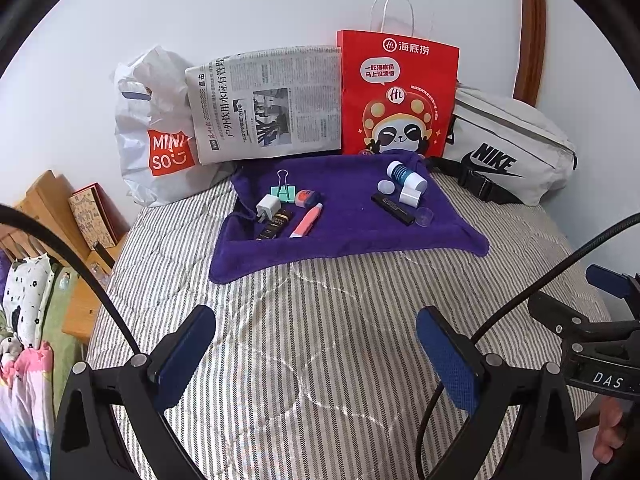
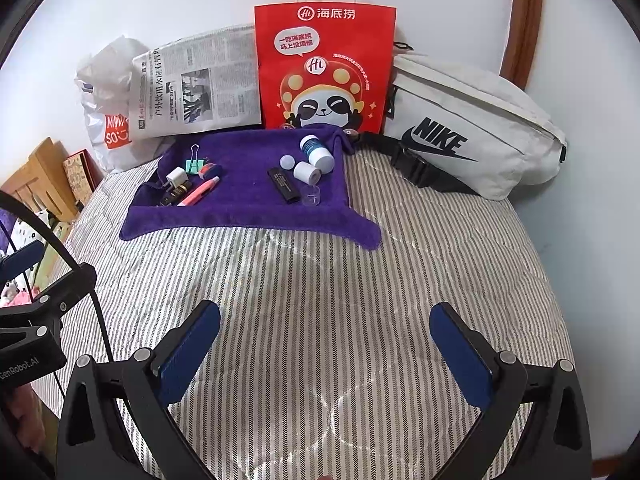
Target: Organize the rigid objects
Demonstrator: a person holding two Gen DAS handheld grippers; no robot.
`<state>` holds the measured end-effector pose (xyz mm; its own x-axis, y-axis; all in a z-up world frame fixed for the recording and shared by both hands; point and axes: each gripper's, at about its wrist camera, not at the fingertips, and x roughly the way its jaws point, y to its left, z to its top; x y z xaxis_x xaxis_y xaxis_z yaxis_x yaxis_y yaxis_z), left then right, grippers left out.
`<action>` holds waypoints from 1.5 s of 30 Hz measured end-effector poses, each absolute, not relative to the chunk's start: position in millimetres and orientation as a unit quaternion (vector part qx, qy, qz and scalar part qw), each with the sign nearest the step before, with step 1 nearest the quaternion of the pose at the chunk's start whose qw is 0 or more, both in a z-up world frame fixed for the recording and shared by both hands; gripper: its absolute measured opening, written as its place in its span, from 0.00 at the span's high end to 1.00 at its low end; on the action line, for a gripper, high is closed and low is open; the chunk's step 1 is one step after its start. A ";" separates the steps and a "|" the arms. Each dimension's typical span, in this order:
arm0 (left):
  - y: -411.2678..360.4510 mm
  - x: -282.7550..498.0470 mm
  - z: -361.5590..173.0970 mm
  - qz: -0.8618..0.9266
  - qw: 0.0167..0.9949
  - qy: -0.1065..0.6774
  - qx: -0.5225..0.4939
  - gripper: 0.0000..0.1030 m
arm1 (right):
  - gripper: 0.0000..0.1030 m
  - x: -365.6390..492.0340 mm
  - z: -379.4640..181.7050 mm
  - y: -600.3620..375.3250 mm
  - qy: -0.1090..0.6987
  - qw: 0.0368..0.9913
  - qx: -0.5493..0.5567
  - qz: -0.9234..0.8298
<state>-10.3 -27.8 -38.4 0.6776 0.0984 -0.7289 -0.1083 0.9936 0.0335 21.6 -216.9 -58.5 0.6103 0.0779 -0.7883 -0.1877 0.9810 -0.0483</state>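
Readable text, places given relative to the red paper gift bag (image 1: 398, 94) standing at the wall:

- On the bag itself: white "Hi" roundel with "海底捞" at top; a speech bubble below reads "一吃海底捞 马上没烦恼"; a second "Hi" sits on the panda's cap.
- Just left of the bag: folded grey newspaper (image 1: 266, 104), turned sideways; headline partly legible, "户外饮用水应有管理"; smaller print unreadable.
- Further left: white crinkled plastic shopping bag (image 1: 154, 128), orange square "MINI SO".
- Right of the bag: pale grey fabric waist pack (image 2: 472, 128), black "NIKE" with swoosh.
- Right gripper body (image 1: 608, 380): "DAS". Left gripper body (image 2: 24, 364): "GenRobot.AI".
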 end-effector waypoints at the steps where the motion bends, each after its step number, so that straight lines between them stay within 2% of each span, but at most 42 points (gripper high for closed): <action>1: -27.9 -10.1 -38.6 0.056 0.915 0.399 -0.006 0.01 | 0.00 21.4 -58.5 -216.6 0.435 0.895 -0.062 0.073; 45: -27.4 -12.1 -38.2 0.055 0.915 0.400 -0.002 0.01 | 0.00 19.6 -55.3 -219.1 0.431 0.897 -0.058 0.076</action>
<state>-12.1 -27.4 -38.2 0.6742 0.0989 -0.7319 -0.1015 0.9940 0.0408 19.6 -219.1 -55.3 0.6168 0.0862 -0.7824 -0.1859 0.9818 -0.0383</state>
